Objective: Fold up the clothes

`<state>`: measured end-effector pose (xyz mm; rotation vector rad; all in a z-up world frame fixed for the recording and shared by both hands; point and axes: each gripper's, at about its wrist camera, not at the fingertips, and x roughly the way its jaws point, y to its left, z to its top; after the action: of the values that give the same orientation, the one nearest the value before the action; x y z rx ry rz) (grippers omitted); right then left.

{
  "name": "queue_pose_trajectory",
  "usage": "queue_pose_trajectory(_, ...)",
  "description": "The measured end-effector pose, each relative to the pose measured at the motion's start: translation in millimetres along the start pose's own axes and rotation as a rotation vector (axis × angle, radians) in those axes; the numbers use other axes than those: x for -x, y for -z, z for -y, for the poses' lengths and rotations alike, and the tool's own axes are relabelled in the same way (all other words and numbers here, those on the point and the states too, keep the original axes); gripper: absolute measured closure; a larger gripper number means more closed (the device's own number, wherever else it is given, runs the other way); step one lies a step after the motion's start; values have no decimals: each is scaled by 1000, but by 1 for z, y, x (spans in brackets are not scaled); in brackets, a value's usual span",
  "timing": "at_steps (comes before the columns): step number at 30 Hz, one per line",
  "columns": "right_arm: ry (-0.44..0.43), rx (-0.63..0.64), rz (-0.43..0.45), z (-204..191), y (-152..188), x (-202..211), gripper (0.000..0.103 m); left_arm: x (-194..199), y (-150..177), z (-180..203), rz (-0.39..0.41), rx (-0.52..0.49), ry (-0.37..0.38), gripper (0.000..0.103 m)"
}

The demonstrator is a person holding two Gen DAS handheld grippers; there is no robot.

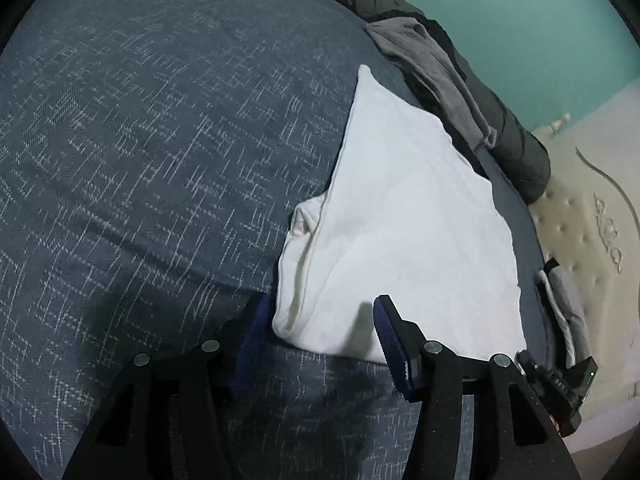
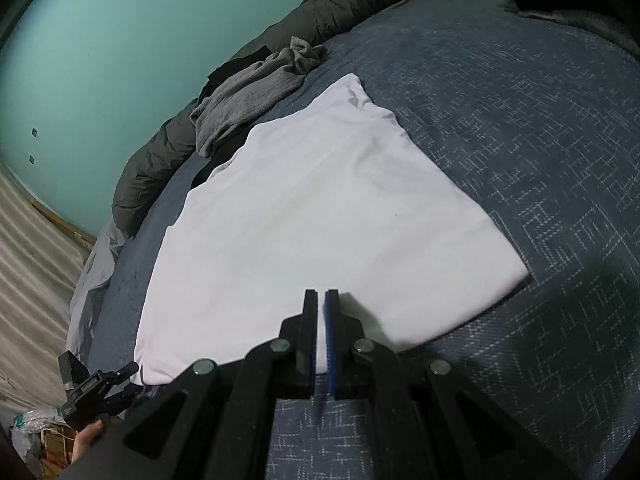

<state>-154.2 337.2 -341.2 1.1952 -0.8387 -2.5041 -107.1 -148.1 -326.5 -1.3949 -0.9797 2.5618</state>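
Observation:
A white garment (image 1: pixel 412 216) (image 2: pixel 320 200) lies folded flat on the dark blue patterned bedspread (image 1: pixel 160 140) (image 2: pixel 540 160). My left gripper (image 1: pixel 320 318) is open at the garment's near corner, with a rolled edge of the cloth lying between its blue pads (image 1: pixel 386 328). In the right wrist view, my right gripper (image 2: pixel 321 300) is shut just over the garment's near edge; I see no cloth pinched in it, and its shadow falls on the fabric beside it.
A crumpled grey garment (image 1: pixel 440 68) (image 2: pixel 248 92) lies beyond the white one, against a dark quilted roll (image 2: pixel 160 152) along the teal wall. A bare beige mattress (image 1: pixel 592 208) shows past the bedspread's edge. A hand (image 2: pixel 86 440) holds the other gripper's handle.

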Motion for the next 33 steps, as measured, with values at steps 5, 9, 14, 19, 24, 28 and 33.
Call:
queue_pose_trajectory(5,-8,-6,7,-1,-1,1,100,-3,-3,0,-2,6,22,84)
queue_pose_trajectory(9,-8,1,6,-2,0,1,100,-2,-5,-1,3,33,54,90)
queue_pose_trajectory(14,-4,-5,12,-1,-1,2,100,12,-8,8,37,9,97,94)
queue_pose_trajectory(19,-29,43,-1,-22,-1,-1,99,15,-11,18,49,-14,110,94)
queue_pose_trajectory(24,-134,180,-99,-83,14,-26,99,13,-13,22,50,-23,117,94)
queue_pose_trajectory(28,-151,257,-194,-117,35,-54,99,16,-15,22,57,-28,130,94)
queue_pose_trajectory(33,-100,291,-315,-125,62,-83,99,21,-18,24,68,-33,148,96)
